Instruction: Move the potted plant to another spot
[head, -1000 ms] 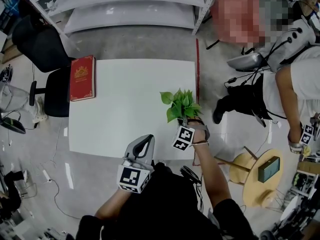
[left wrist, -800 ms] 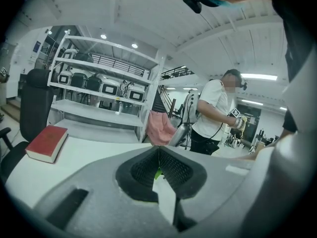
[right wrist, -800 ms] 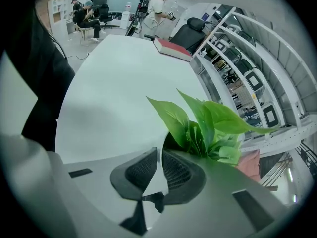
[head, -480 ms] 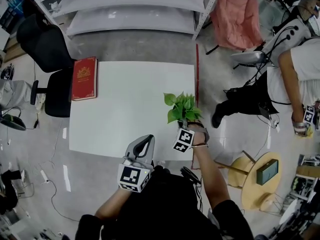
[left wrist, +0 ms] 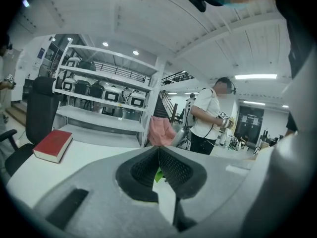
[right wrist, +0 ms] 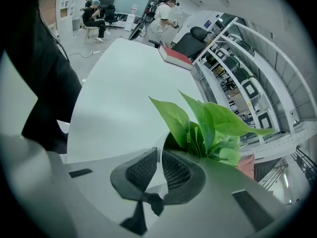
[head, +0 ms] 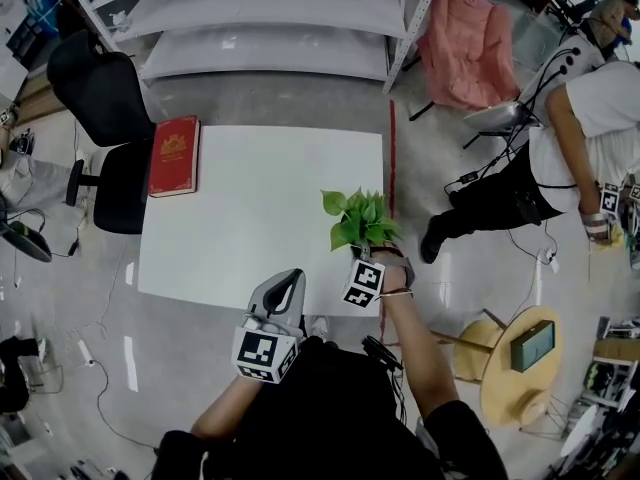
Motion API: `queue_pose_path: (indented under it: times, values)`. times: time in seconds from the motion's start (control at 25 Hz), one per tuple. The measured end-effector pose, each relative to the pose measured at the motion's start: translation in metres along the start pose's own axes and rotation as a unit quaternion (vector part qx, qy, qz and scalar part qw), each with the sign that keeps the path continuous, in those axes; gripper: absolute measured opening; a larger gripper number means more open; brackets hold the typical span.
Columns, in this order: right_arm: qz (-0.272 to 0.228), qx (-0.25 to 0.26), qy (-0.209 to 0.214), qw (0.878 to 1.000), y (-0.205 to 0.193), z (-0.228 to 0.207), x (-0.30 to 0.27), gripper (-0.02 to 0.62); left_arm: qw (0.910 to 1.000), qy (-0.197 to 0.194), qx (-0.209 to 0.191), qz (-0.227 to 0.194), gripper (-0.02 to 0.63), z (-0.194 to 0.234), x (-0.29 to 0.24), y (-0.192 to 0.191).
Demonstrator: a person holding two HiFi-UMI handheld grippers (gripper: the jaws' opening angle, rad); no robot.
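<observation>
The potted plant (head: 362, 218), a small bunch of green leaves in a white pot, stands near the right edge of the white table (head: 250, 208). My right gripper (head: 370, 252) reaches it from the near side, shut on the pot's thin white rim. In the right gripper view the leaves (right wrist: 208, 125) rise just past the gripper (right wrist: 160, 152), whose jaws pinch that rim. My left gripper (head: 290, 281) hangs at the table's front edge, left of the plant, shut with nothing in it. In the left gripper view its tips (left wrist: 158, 150) meet.
A red book (head: 174, 155) lies at the table's far left corner. A black office chair (head: 95, 98) stands left of the table and metal shelving (head: 260, 18) behind it. Another person (head: 580, 128) and a round wooden stool (head: 515, 368) are to the right.
The right gripper stays on the plant at about the same spot by the table's right edge. The view has shifted a little, and the person at the right has moved.
</observation>
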State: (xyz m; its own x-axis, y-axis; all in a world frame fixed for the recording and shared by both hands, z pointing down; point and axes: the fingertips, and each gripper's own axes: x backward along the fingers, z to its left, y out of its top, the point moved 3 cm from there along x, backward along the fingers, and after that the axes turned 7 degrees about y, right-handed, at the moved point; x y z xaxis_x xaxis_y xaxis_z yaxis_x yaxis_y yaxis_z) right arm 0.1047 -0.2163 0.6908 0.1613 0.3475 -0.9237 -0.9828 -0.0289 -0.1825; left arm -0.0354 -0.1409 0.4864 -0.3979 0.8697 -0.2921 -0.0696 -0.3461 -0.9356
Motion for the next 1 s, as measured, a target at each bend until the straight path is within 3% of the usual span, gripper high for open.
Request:
queue_pose_path:
  times: [0.52, 0.76, 1.0]
  values:
    - [-0.02, 0.036, 0.005, 0.999, 0.005, 0.067, 0.043, 0.034, 0.9985, 0.052, 0.01, -0.015, 0.017, -0.026, 0.079, -0.012]
    - [-0.016, 0.031, 0.009, 0.999, 0.009, 0.092, 0.051, 0.034, 0.9985, 0.05, 0.011, -0.017, 0.017, -0.022, 0.093, -0.015]
    - [-0.004, 0.013, 0.011, 1.0, 0.014, 0.107, 0.055, 0.034, 0.9995, 0.023, 0.019, -0.014, 0.017, -0.013, 0.093, -0.016]
